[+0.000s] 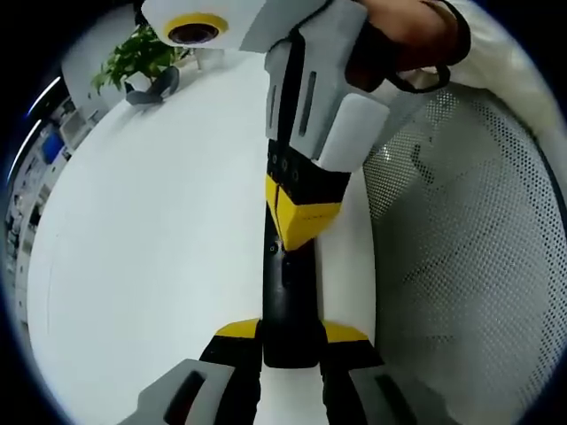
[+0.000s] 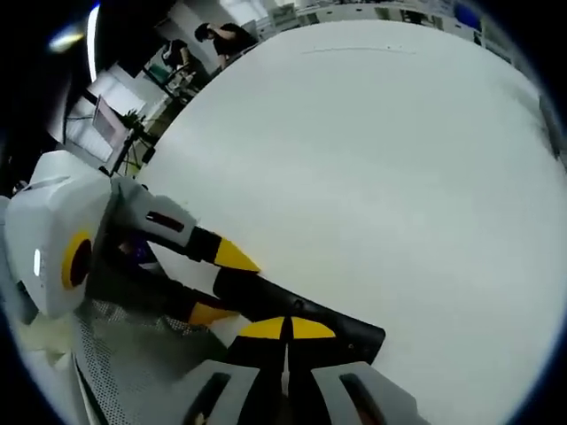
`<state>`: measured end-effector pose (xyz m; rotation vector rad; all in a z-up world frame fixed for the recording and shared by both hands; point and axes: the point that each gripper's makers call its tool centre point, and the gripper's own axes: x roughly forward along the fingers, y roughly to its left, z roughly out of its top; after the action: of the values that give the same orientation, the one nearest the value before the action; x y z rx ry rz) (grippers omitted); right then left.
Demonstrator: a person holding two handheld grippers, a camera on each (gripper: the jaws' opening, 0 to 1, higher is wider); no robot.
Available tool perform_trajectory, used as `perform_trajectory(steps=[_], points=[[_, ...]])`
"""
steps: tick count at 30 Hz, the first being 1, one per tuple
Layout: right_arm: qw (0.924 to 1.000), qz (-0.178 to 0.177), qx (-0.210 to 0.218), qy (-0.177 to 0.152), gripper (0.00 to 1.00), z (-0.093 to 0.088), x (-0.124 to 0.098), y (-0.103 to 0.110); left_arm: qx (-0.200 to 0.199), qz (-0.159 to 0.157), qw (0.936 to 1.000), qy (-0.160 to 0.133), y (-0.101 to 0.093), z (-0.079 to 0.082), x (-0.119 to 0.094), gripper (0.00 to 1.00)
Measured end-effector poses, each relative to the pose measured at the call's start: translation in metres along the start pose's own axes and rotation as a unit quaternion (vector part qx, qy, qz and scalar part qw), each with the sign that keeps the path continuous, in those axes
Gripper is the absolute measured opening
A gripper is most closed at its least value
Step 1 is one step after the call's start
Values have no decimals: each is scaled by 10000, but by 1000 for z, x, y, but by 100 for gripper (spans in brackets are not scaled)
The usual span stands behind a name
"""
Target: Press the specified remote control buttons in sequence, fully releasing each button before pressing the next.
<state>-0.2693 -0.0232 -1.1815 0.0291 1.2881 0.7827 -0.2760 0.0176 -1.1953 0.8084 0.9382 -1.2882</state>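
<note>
In the left gripper view the left gripper (image 1: pixel 288 341) sits nearest, its yellow-tipped jaws closed on the near end of a black remote control (image 1: pixel 288 305), clamping it from both sides. The remote lies on the white table (image 1: pixel 151 257) close to its right edge, and its long axis runs straight away from this gripper. Over its far half the right gripper (image 1: pixel 297 239) comes down from the far side, its yellow tips drawn together to a single point that touches, or very nearly touches, the remote's top face; by my reading this is a press under way or about to land. In the right gripper view those same tips (image 2: pixel 285 329) meet with no gap over the dark remote (image 2: pixel 306 314), which reaches leftward into the left gripper (image 2: pixel 221 283). So the right gripper presses while the left steadies. No button markings, brand or lettering can be read. A perforated white chair (image 1: pixel 469 257) stands just beside the table on the right, and a potted plant (image 1: pixel 137 57) stands at the far edge.
</note>
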Motion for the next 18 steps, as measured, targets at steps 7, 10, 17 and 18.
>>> perform_trajectory(steps=[7,10,17,18], points=[[9999,102,-106,38,0,-4,2,10,-9,13,10000,-10,0,0,0,23],[9995,59,-297,81,0,-5,6,10,-24,15,10000,-27,0,0,0,23],[9993,-21,-356,111,0,-7,6,8,2,27,10000,-30,0,0,0,23],[9992,-29,-369,113,0,-7,6,8,4,28,10000,-23,0,0,0,23]])
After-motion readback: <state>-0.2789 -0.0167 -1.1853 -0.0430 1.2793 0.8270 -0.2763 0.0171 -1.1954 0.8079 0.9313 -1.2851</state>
